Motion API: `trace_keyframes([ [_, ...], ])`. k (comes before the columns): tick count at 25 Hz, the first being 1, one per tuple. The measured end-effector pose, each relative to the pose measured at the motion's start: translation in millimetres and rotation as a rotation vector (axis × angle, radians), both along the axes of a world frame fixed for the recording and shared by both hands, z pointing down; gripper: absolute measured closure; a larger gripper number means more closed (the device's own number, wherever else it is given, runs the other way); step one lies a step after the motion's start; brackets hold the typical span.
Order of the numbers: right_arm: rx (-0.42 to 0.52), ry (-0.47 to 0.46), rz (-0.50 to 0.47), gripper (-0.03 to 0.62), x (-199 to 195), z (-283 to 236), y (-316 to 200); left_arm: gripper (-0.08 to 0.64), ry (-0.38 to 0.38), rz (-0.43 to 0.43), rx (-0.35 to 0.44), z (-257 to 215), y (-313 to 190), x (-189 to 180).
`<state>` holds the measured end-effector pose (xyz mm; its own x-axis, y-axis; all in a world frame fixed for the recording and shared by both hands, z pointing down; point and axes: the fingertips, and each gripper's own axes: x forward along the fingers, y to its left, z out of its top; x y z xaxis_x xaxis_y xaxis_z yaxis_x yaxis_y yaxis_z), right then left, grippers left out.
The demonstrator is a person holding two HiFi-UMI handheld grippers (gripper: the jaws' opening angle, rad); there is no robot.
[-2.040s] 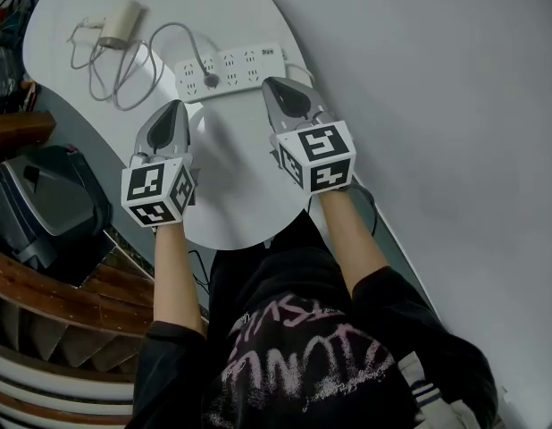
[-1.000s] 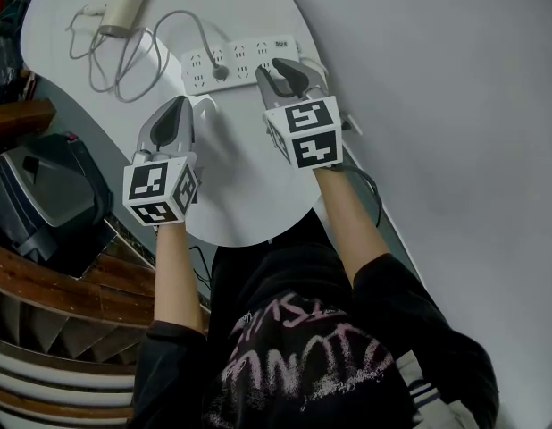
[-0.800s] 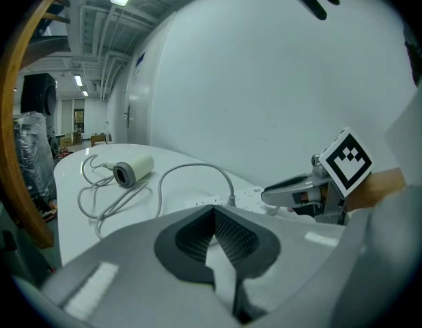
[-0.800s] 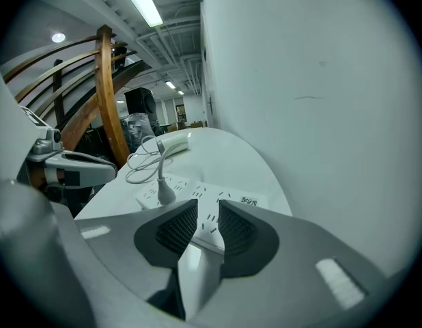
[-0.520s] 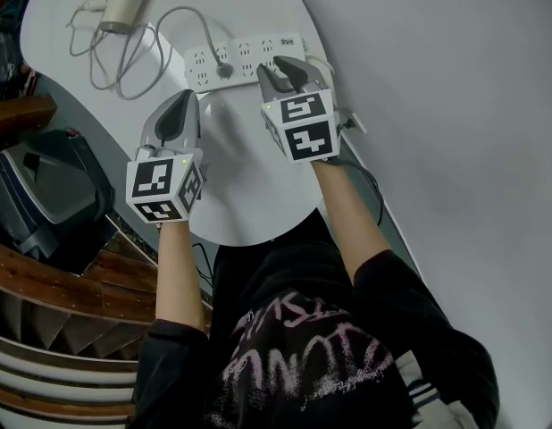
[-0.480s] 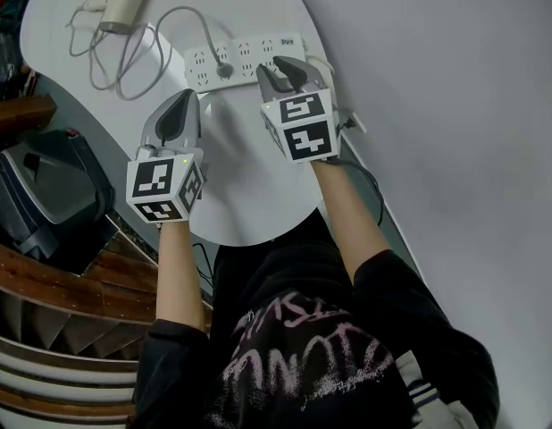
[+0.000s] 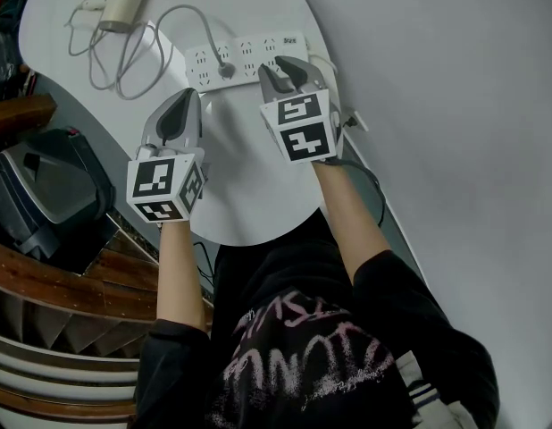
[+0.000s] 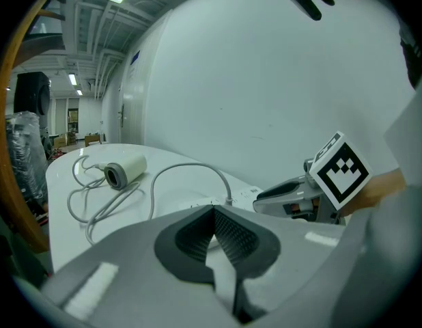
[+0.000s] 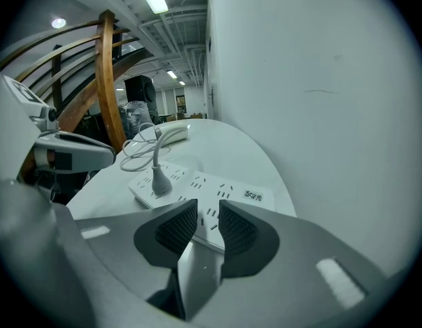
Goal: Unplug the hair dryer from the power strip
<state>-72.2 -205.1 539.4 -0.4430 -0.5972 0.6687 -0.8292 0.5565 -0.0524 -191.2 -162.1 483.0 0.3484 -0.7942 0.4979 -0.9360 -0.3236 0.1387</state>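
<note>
A white power strip (image 7: 245, 56) lies across the far part of the round white table (image 7: 249, 195). One grey plug (image 7: 227, 68) sits in it, and its cable loops left to the cream hair dryer (image 7: 124, 7). My right gripper (image 7: 289, 68) hovers over the strip's right end with its jaws a narrow gap apart and nothing between them; the strip (image 9: 197, 183) and plug (image 9: 158, 180) lie just ahead of it (image 9: 207, 214). My left gripper (image 7: 179, 105) is shut and empty, short of the strip. Its own view (image 8: 213, 214) shows the dryer (image 8: 124, 171) and the plug (image 8: 229, 198).
A pale wall runs along the table's right side. Left of the table stand a dark bin-like case (image 7: 44, 190) and curved wooden rails (image 7: 53, 284). A dark cable (image 7: 370, 186) hangs off the table's right edge.
My right gripper has moved forward to the strip's right end. The left gripper has crept a little forward. The plug has stayed in the strip.
</note>
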Motion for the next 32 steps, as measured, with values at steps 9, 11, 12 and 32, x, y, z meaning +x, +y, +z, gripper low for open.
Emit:
trace_keyframes([
  [9,0.010,0.044,-0.010,0.465,-1.2,0.4,0.3,0.560,-0.008,0.043,0.001,0.2,-8.9,11.9],
  [11,0.008,0.048,-0.009,0.465,-1.0,0.0,-0.1,0.560,-0.017,0.054,-0.001,1.0,-12.2,15.2],
  [12,0.007,0.052,-0.010,0.463,-1.2,0.0,-0.3,0.560,-0.022,0.060,-0.001,1.4,-14.0,16.9],
  [32,0.005,0.042,-0.024,0.463,-1.2,-0.1,0.3,0.469,-0.072,0.176,-0.049,24.0,-40.7,49.2],
])
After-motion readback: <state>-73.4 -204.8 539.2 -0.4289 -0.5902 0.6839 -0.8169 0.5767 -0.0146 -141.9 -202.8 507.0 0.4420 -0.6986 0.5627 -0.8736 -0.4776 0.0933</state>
